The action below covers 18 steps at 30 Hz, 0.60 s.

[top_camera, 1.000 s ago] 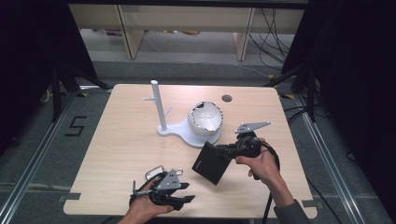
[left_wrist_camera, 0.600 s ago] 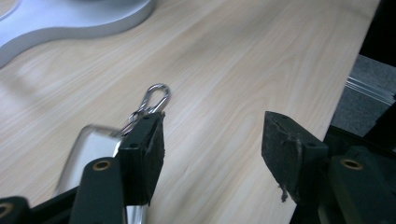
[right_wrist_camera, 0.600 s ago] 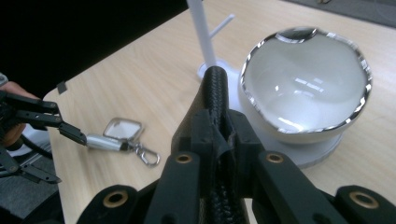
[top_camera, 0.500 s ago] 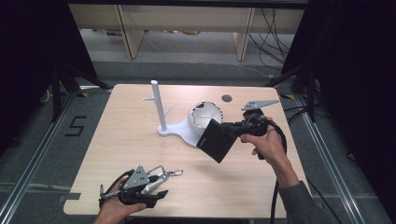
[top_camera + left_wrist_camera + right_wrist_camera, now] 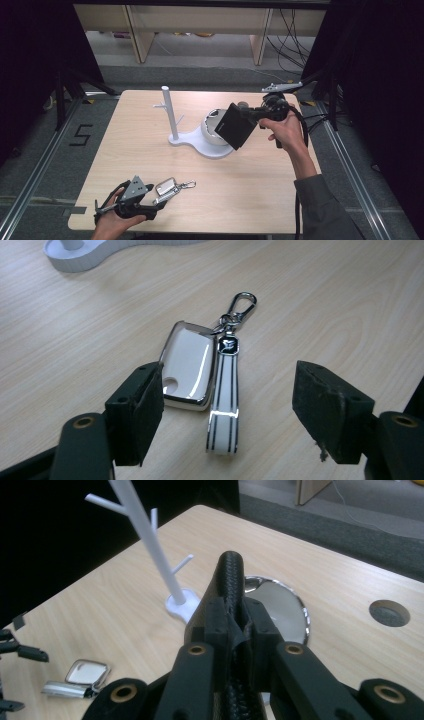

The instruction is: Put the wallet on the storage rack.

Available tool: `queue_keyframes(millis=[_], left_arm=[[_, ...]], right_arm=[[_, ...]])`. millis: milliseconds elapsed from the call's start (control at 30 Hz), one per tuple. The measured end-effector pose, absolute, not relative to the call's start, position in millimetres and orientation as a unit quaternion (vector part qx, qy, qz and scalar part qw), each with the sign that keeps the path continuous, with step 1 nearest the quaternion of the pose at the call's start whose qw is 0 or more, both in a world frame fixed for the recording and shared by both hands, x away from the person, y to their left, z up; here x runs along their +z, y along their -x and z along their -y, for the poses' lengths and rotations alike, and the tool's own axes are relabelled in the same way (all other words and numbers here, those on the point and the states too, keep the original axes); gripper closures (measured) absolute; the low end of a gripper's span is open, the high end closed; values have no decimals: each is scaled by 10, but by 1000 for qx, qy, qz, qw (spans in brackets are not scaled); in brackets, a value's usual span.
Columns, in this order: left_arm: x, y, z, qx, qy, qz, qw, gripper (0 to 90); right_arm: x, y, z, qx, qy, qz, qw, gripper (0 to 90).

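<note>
Now, from the high view, my right gripper point(image 5: 248, 116) clamps the black wallet point(image 5: 236, 126) above the bowl point(image 5: 212, 132), higher than a second ago; I should lower it level. Left gripper view: jaws have just been opening, released key fob point(image 5: 187, 365) lying between them. Right gripper view: jaws pinch the wallet's edge.

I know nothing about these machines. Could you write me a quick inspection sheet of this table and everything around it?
Surface: pale wooden table, round hole near the far edge.
Job's things: black leather wallet, held above the table; white key fob with striped strap and metal clip, flat on the wood.
Clutter: white branched stand; shiny round bowl on its base.
Grippers: right gripper jaws clamp the wallet; left gripper jaws just opened, astride the fob.
Cables: black cable trailing from the right gripper.
Surroundings: wooden shelving, grey floor.
</note>
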<state>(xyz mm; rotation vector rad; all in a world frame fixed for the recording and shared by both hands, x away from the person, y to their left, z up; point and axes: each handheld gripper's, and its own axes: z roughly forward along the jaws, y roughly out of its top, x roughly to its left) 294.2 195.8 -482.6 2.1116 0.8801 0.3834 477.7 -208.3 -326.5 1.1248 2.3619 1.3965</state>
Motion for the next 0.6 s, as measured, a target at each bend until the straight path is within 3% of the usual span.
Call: queue_keyframes(millis=[600], left_arm=[[-4844,-2959,-2020,148,-834,-357,394,266]], right_arm=[[-3311,-5258,2002,425,-446,-779,115,833]])
